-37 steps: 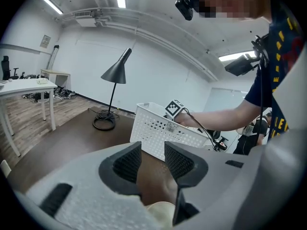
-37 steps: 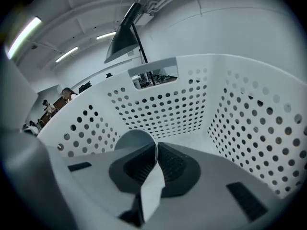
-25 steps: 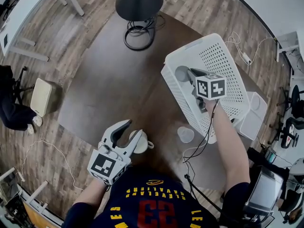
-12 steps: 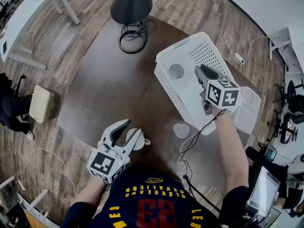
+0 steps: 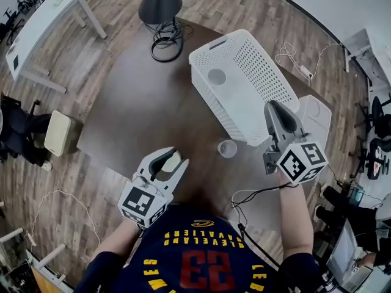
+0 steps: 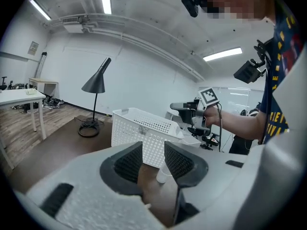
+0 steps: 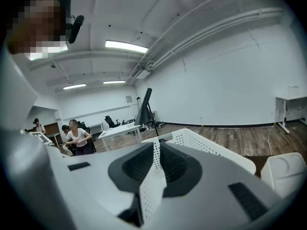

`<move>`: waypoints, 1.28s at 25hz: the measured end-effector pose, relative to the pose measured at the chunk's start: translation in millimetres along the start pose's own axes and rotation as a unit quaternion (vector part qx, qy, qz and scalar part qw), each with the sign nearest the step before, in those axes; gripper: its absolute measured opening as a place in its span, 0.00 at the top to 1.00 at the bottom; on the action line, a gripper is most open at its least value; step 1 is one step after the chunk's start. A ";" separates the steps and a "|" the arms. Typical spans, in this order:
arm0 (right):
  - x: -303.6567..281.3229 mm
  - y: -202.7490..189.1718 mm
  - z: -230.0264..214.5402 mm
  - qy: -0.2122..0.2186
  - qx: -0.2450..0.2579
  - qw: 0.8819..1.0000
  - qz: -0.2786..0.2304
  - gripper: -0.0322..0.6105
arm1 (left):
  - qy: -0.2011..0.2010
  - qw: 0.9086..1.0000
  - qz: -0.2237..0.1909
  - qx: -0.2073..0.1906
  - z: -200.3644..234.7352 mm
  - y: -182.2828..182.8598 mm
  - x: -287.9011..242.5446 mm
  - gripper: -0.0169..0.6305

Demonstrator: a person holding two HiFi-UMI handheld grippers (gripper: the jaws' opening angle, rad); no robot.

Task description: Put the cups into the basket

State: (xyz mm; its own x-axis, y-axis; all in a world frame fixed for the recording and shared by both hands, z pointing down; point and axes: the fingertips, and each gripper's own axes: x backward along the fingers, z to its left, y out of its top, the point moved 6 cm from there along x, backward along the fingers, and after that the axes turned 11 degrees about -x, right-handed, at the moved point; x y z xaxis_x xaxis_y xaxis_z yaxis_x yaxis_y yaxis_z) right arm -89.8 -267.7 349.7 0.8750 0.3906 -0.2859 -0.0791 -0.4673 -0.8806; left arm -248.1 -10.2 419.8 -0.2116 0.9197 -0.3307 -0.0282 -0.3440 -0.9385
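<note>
Seen from the head view, the white perforated plastic basket [image 5: 263, 72] stands at 2 o'clock on the dark brown round table [image 5: 140, 102]. One pale grey round cup [image 5: 217, 76] sits inside it, toward its 9 o'clock side. A small clear plastic cup [image 5: 227, 148] stands upright on the table just off the basket's 6 o'clock wall.

The right gripper [image 5: 275, 106] hangs over the basket's 4 o'clock corner. Its jaws have just been closing to a narrow gap that holds no cup; only the basket's perforated wall shows through it.

The left gripper [image 5: 177, 156] is near the table's 6 o'clock edge, its jaws moderately apart. From above, a white cup [image 5: 171, 163] shows between them. In the left gripper view only table and the clear cup show between the pads, so I cannot tell whether they touch the white cup.
</note>
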 end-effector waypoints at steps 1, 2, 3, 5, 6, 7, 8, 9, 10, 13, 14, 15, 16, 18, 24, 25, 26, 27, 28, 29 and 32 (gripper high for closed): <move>14.0 -9.8 3.5 0.002 -0.008 1.000 -0.002 0.89 | -0.002 1.000 0.000 -0.001 -10.3 -0.2 -0.3 0.76; 27.5 -19.7 6.1 0.004 -0.015 1.000 -0.004 0.90 | -0.005 1.000 -0.001 -0.002 -20.7 -0.2 -1.2 0.76; 40.6 -29.4 8.2 0.004 -0.021 1.000 -0.004 0.91 | -0.007 1.000 -0.002 -0.005 -31.1 0.3 -2.4 0.76; 65.8 -48.9 12.9 0.007 -0.029 1.000 -0.003 0.91 | -0.011 1.000 -0.007 -0.015 -52.7 1.7 -4.0 0.76; 78.2 -58.9 15.8 0.008 -0.033 0.999 -0.002 0.92 | -0.012 1.000 -0.010 -0.020 -63.6 2.2 -3.5 0.77; 90.6 -68.7 19.1 0.009 -0.036 0.999 0.000 0.92 | -0.012 1.000 -0.013 -0.026 -74.3 2.5 -2.4 0.80; 102.7 -77.9 22.5 0.010 -0.040 0.999 0.000 0.92 | -0.010 0.999 -0.016 -0.032 -84.6 2.5 -1.1 0.87; 114.7 -86.3 26.1 0.011 -0.045 0.999 0.000 0.92 | -0.009 0.999 -0.019 -0.036 -94.6 2.7 0.4 0.92; 126.3 -94.1 30.2 0.011 -0.048 0.999 -0.001 0.92 | -0.007 0.999 -0.020 -0.040 -104.4 2.9 1.8 0.94; 157.0 -114.6 44.1 0.013 -0.048 0.999 -0.004 0.92 | -0.008 0.998 -0.020 -0.054 -132.8 0.7 6.2 0.95; 165.8 -120.6 48.7 0.015 -0.045 0.999 -0.005 0.92 | -0.008 0.998 -0.021 -0.058 -141.8 1.0 7.4 0.95; 173.8 -126.0 53.0 0.017 -0.039 0.999 -0.006 0.92 | -0.009 0.998 -0.024 -0.058 -150.5 1.6 8.4 0.95; 181.0 -131.0 56.9 0.019 -0.032 0.999 -0.006 0.92 | -0.010 0.998 -0.029 -0.057 -159.0 1.5 9.4 0.95; 192.7 -140.0 63.9 0.022 -0.016 1.000 -0.007 0.92 | -0.011 0.998 -0.037 -0.052 -174.5 -0.1 10.9 0.95; 217.9 -164.1 77.8 0.039 -0.009 0.999 -0.012 0.92 | -0.012 0.998 -0.045 -0.053 -209.8 -3.7 15.4 0.95; 221.3 -165.4 78.5 0.040 -0.006 0.999 -0.015 0.92 | -0.012 0.997 -0.047 -0.053 -213.9 -4.0 16.3 0.95; 224.6 -166.4 78.7 0.041 -0.002 0.999 -0.017 0.92 | -0.012 0.997 -0.048 -0.052 -217.8 -4.6 17.1 0.95; 228.0 -167.5 78.2 0.042 0.000 0.999 -0.019 0.92 | -0.013 0.997 -0.049 -0.051 -221.8 -5.7 17.5 0.95; 231.4 -168.7 77.3 0.042 0.001 0.999 -0.020 0.92 | -0.014 0.997 -0.049 -0.050 -225.7 -6.9 17.5 0.95; 234.7 -169.7 76.0 0.042 0.002 0.999 -0.021 0.92 | -0.015 0.997 -0.049 -0.050 -229.3 -7.8 17.1 0.95; 243.2 -170.7 72.0 0.040 0.002 0.999 -0.022 0.92 | -0.016 0.997 -0.050 -0.051 -238.3 -7.5 14.3 0.95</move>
State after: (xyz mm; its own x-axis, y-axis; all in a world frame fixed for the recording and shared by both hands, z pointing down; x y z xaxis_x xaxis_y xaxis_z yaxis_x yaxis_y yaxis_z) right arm 102.1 -35.8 403.3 0.9133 0.3451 -0.2165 -0.0425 -0.4481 -0.8930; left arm -18.1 50.7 398.5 -0.2442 0.9411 -0.2340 0.0486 -0.2292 -0.9722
